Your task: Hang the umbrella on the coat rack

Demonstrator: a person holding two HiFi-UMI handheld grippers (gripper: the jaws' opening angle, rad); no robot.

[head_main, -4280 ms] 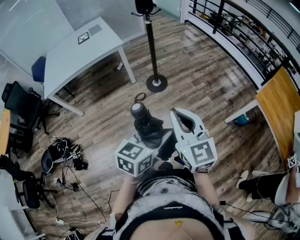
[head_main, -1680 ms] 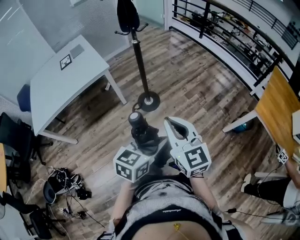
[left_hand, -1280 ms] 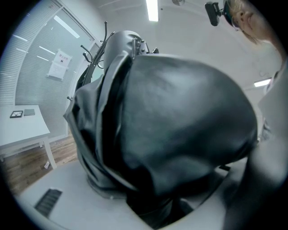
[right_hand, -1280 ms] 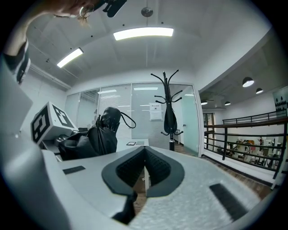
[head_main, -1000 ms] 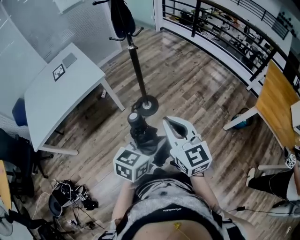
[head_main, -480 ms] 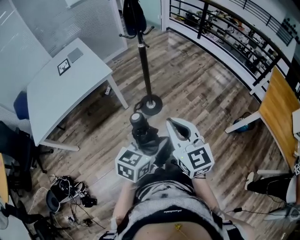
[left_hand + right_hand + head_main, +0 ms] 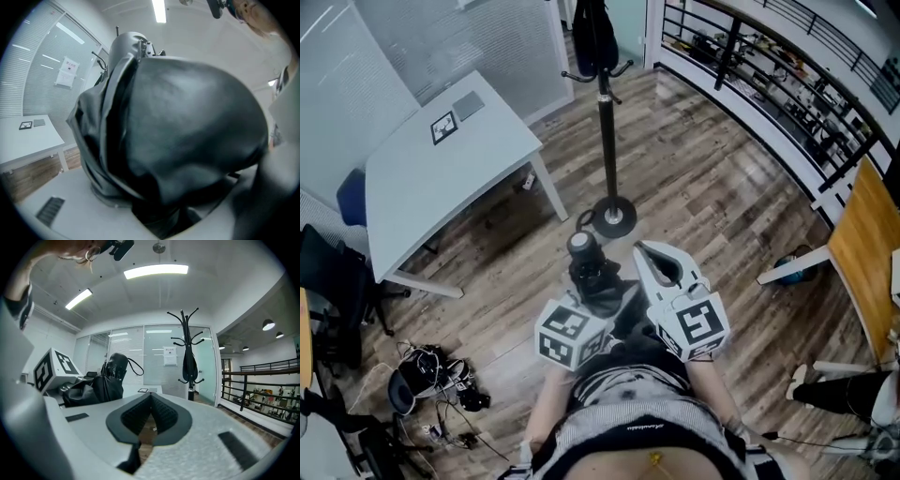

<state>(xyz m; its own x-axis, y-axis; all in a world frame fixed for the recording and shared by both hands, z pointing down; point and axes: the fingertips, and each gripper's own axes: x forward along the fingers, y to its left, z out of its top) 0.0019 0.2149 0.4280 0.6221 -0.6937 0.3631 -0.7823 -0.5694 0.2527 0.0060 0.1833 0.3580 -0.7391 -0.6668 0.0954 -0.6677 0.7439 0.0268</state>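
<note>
Smooth white table at ten o'clock. My left claw grips the folded umbrella, crumpled black fabric with its round handle cap toward twelve, where the slim black coat rack stands. My right claw has its ribbed pads together, empty.

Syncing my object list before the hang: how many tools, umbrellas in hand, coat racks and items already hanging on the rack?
Tools: 2, left tool and right tool
Umbrella in hand: 1
Coat rack: 1
Dark item on rack: 1
Total: 5
</note>
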